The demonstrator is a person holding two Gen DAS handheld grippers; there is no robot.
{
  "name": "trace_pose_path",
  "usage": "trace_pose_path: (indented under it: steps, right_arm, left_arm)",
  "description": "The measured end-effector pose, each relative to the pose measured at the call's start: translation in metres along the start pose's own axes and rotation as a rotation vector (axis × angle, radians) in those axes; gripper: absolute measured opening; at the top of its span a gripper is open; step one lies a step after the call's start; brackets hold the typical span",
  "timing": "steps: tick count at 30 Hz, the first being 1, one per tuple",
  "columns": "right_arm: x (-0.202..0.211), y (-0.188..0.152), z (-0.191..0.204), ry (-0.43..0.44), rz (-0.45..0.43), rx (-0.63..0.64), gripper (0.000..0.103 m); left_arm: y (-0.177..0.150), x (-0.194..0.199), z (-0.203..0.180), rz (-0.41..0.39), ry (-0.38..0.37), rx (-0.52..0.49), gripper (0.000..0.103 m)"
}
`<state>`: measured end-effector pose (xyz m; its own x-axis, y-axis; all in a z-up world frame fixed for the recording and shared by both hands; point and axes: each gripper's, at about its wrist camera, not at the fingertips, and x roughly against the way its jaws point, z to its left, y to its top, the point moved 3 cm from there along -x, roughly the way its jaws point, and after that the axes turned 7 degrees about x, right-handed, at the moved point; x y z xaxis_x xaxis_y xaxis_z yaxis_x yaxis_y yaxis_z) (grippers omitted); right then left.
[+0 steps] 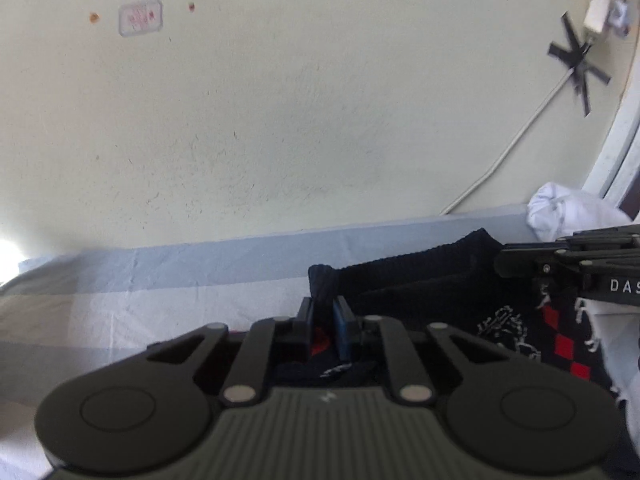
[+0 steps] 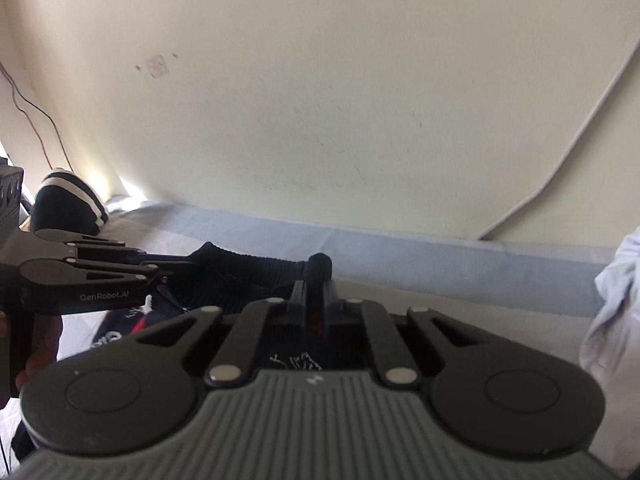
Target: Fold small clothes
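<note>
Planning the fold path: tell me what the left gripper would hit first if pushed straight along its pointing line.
The left gripper has its jaws shut on a bunched edge of the black garment, so cloth is already there. Beyond it, probably the striped bedsheet, then the wall; depth is unclear.

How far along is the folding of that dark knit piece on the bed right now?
Early to midway. Done: both grips are set. The left gripper and right gripper each have their jaws shut on a ribbed edge of the dark knit garment. In hand: that edge is bunched up off the bed sheet, ready to carry over. Left: laying and flattening the fold, then the white garment beside it.
</note>
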<state>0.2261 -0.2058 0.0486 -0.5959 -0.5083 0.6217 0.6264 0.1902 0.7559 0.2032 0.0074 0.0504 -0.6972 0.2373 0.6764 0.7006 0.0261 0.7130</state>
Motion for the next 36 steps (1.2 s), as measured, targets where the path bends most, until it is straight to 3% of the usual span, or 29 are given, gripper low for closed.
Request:
trace_pose_path:
  steps: [5,8,13,18,20,22,24,26,29,34,36]
  right_arm:
    - [0.091,-0.029,0.051,-0.008,-0.108,0.107,0.01]
    - [0.137,-0.063,0.075,-0.004,-0.141,0.142,0.01]
    - [0.19,-0.129,0.099,0.011,-0.14,0.156,0.01]
    - [0.199,-0.182,0.122,0.033,-0.113,0.154,0.01]
    - [0.189,-0.199,0.129,0.024,-0.081,0.163,0.011]
    - [0.174,-0.211,0.135,-0.008,-0.059,0.191,0.016]
    - [0.17,-0.216,0.139,-0.016,-0.054,0.211,0.029]
    - [0.184,-0.22,0.139,0.004,-0.077,0.213,0.042]
    - [0.201,-0.218,0.13,0.028,-0.117,0.172,0.043]
    - [0.219,-0.206,0.111,-0.052,-0.208,0.101,0.044]
    - [0.218,-0.201,0.105,-0.095,-0.235,0.076,0.045]
  left_arm:
    - [-0.055,0.093,-0.012,-0.177,-0.084,0.053,0.011]
    - [-0.094,0.132,-0.014,-0.235,-0.103,0.066,0.011]
    - [-0.151,0.174,-0.004,-0.238,-0.123,0.072,0.011]
    - [-0.186,0.186,0.007,-0.186,-0.131,0.088,0.013]
    - [-0.2,0.18,0.006,-0.155,-0.099,0.067,0.019]
    - [-0.213,0.177,0.009,-0.124,-0.061,0.054,0.033]
    - [-0.225,0.184,0.014,-0.126,-0.054,0.051,0.052]
    - [-0.232,0.198,0.022,-0.144,-0.059,0.053,0.058]
    - [-0.233,0.222,0.04,-0.183,-0.077,0.086,0.065]
    - [-0.205,0.236,0.063,-0.24,-0.029,0.143,0.068]
    - [-0.189,0.231,0.062,-0.256,-0.01,0.154,0.079]
